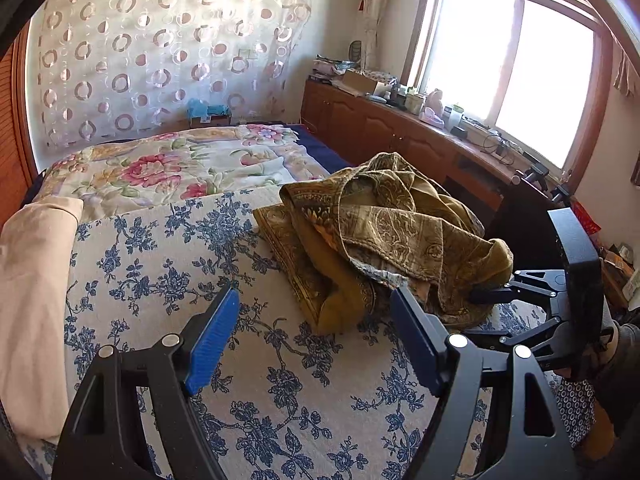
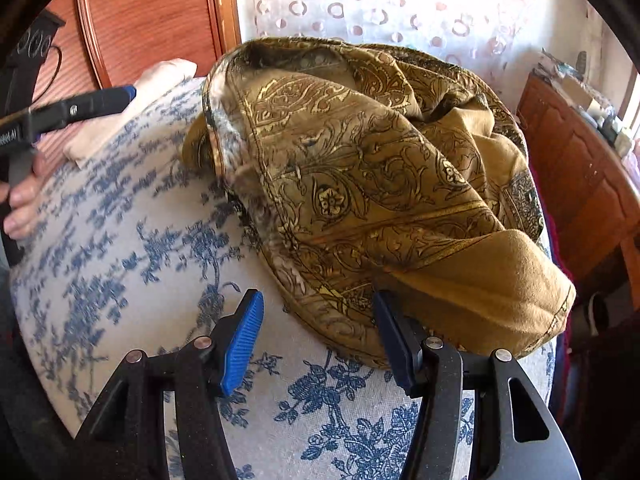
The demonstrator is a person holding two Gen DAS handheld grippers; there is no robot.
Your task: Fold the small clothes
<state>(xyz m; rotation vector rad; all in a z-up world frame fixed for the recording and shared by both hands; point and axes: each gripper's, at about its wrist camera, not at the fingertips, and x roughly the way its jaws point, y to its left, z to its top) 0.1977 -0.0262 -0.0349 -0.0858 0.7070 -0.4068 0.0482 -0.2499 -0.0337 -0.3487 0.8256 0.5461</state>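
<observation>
Our left gripper (image 1: 314, 338) is spread wide and empty over the blue-floral sheet (image 1: 168, 280). Our right gripper (image 2: 318, 340) is also wide apart, its far finger touching the garment's hem. One crumpled mustard paisley garment (image 2: 360, 168) sits bunched on the sheet's right side, near the bed edge. Risk: pinching several bunched layers at once, so it lifts as a wad or slides off. Count: two grippers, one garment, one cream pillow (image 1: 32, 272) beyond.

Sunlit window (image 1: 508, 80), wooden cabinets (image 1: 380, 128), circle-patterned curtain (image 1: 160, 52), floral bed (image 1: 180, 164)
</observation>
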